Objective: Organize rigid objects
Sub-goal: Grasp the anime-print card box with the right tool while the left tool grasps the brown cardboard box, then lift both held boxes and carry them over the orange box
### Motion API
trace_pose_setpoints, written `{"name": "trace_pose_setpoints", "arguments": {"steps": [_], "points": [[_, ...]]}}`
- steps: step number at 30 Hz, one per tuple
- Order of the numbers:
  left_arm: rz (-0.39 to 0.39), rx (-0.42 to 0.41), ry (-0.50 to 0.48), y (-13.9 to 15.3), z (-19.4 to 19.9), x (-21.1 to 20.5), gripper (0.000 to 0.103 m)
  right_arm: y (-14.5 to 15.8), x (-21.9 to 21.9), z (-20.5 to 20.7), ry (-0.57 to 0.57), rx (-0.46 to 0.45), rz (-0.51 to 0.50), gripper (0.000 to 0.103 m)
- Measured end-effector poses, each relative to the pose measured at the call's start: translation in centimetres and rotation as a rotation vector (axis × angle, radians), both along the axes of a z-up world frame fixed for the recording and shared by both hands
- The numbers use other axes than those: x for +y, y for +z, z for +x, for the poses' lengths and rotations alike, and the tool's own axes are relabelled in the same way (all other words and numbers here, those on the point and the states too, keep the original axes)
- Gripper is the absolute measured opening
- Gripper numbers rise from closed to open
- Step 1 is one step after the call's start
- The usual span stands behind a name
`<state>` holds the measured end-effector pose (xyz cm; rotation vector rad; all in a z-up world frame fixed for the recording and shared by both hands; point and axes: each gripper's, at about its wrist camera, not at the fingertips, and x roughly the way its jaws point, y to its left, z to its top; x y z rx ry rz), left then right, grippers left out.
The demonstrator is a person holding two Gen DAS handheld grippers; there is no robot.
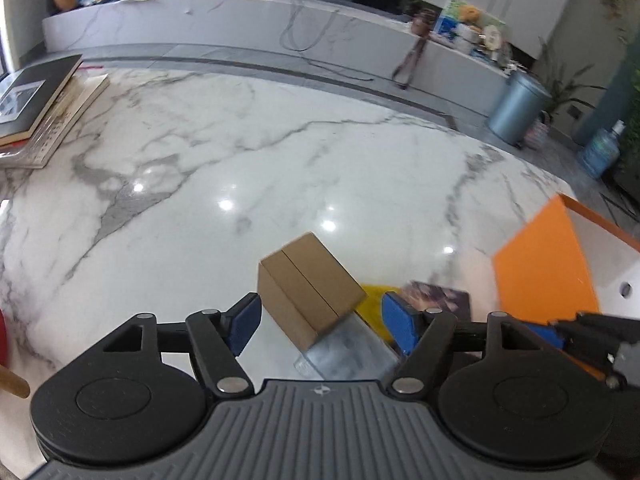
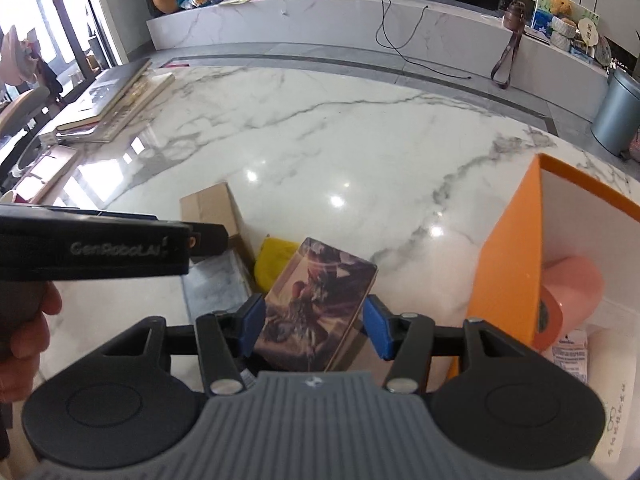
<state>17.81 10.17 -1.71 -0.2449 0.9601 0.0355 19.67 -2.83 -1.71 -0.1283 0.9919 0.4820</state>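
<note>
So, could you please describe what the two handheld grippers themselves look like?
Both the left gripper and the right gripper share one design: a grey ribbed body, matte black round housings and linkage arms with silver pivot pins, and blue pads on the jaws. Seen from the right wrist view, the left gripper's black side reads "GenRobot.AI".

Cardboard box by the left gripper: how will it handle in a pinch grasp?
The cardboard box looks stiff and flat-sided, so probably a stable pinch. One end sits on a clear case, so it may rock or slide when touched. Likely light; contents unseen.
</note>
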Motion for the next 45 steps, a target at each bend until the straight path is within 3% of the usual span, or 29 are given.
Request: {"name": "trace_pose_setpoints", "arguments": {"steps": [4,8,14,19,24,27,37,45], "points": [[-0.021,0.034,0.055,-1.0,1.6,0.3,0.082,-0.7,0.3,1.5,-0.048,0.028,-0.002,0.065],[-0.037,0.039,0.074,-1.7,2.5,0.4,0.082,-1.5,0.3,2.8,-0.09,0.074,0.013,0.066],[-0.044,0.043,0.062,-2.4,2.7,1.0,0.072,-2.4,1.3,3.4,-0.097,0.108,0.012,0.066],[-0.013,0.073,0.026,-1.9,2.0,1.7,0.055,-2.2,1.2,3.2,-0.075,0.11,-0.005,0.064],[-0.042,0.083,0.048,-2.6,2.1,2.5,0.059,-2.2,1.3,3.2,-0.072,0.122,-0.022,0.064],[0.027,0.052,0.017,-2.6,2.2,1.7,0.059,-2.6,1.6,3.2,-0.08,0.13,-0.042,0.065],[0.075,0.044,-0.025,-2.9,2.0,1.3,0.053,-2.8,1.7,3.0,-0.083,0.134,-0.037,0.062],[0.045,-0.036,-0.023,-0.4,0.2,1.3,0.053,-0.9,0.7,2.2,-0.071,0.102,0.009,0.061]]}}
